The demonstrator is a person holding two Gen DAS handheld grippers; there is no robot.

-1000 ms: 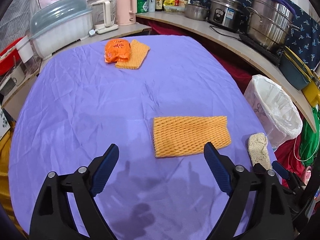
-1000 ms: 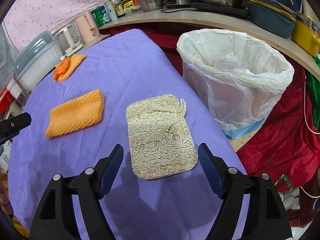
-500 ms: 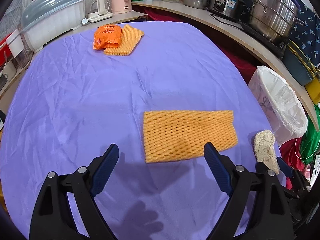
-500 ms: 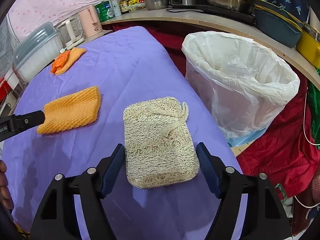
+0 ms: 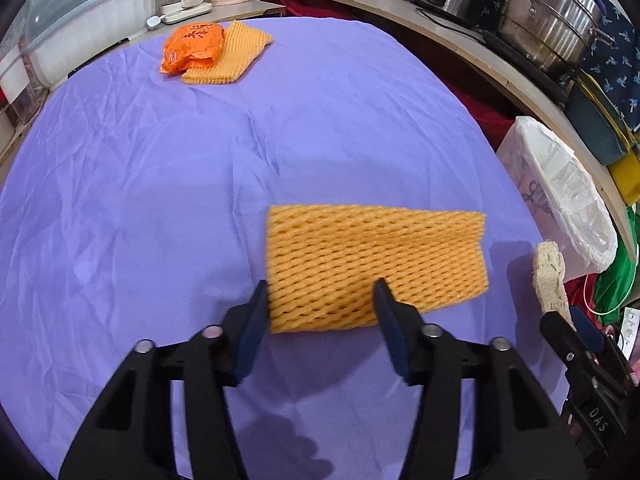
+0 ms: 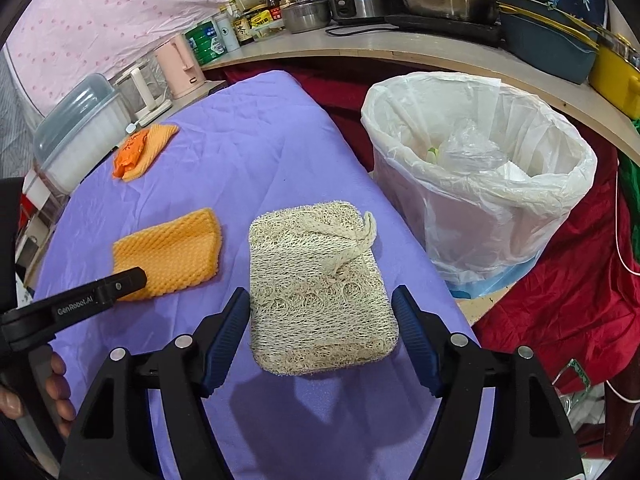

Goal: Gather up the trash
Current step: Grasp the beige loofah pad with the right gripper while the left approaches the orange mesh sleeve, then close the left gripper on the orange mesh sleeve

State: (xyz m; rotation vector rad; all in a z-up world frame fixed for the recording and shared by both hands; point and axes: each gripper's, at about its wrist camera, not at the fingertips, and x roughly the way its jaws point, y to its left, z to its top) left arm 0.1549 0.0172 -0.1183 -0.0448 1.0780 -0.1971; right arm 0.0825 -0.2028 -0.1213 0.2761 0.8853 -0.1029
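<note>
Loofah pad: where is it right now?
In the right wrist view the loofah pad lies on the purple tablecloth between the right gripper's fingers, orange foam net left of it, lined bin right.

An orange foam net sleeve (image 5: pixel 376 264) lies flat on the purple cloth, a wide rectangle in the lower middle of the left wrist view. In the right wrist view a pale loofah pad (image 6: pixel 320 292) with a twisted cord loop at its upper right corner lies flat at centre, lengthwise toward the top of the frame. At the upper left of the left wrist view, a crumpled orange wrapper (image 5: pixel 194 46) rests partly on a second foam net sleeve (image 5: pixel 236 58). A white-lined trash bin (image 6: pixel 480 184), holding crumpled clear plastic, stands at right in the right wrist view.
</note>
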